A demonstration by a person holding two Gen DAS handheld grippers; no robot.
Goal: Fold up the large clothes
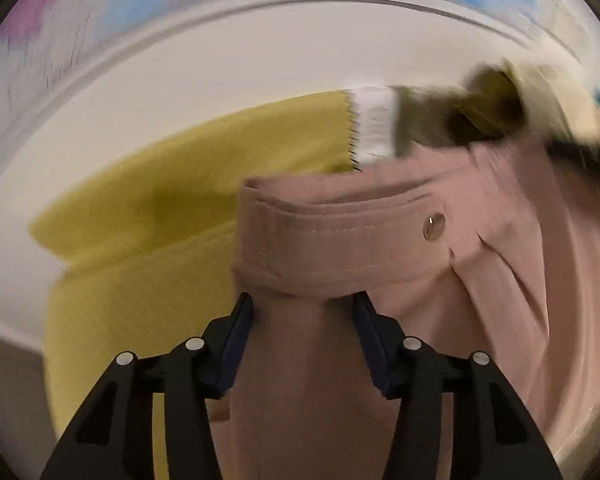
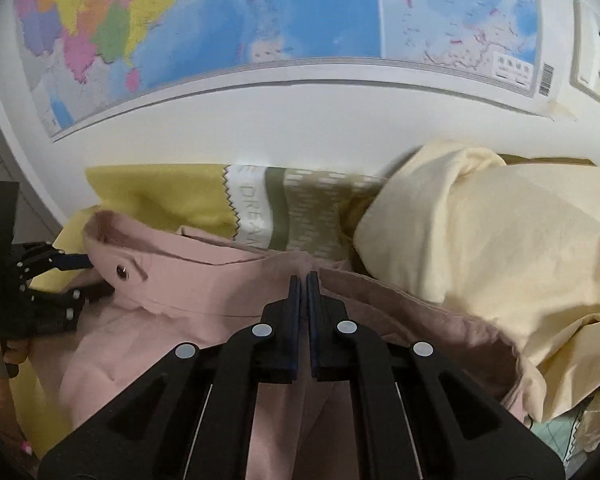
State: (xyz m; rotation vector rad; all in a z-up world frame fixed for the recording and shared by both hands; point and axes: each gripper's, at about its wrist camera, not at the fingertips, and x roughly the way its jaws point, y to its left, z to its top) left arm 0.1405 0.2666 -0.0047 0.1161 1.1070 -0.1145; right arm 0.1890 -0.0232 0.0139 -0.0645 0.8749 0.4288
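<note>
A dusty pink garment [image 1: 340, 236] [image 2: 204, 296] with a stitched band and a metal snap [image 1: 434, 226] [image 2: 121, 272] lies rumpled on a yellow cloth [image 1: 160, 200] [image 2: 160, 192]. My left gripper [image 1: 302, 308] [image 2: 90, 276] holds the band's end, and pink fabric fills the gap between its pads. My right gripper [image 2: 304, 278] is shut farther right along the same edge, with a raised fold of pink fabric nipped at its tips. The left wrist view is blurred at its upper right, where a dark smear hides detail.
A cream garment [image 2: 500, 240] is heaped to the right, over the pink one's edge. The yellow cloth has a white and olive printed end [image 2: 292, 208]. All of it lies on a white table [image 2: 260, 128] against a wall with a map [image 2: 260, 20] and a socket [image 2: 596, 60].
</note>
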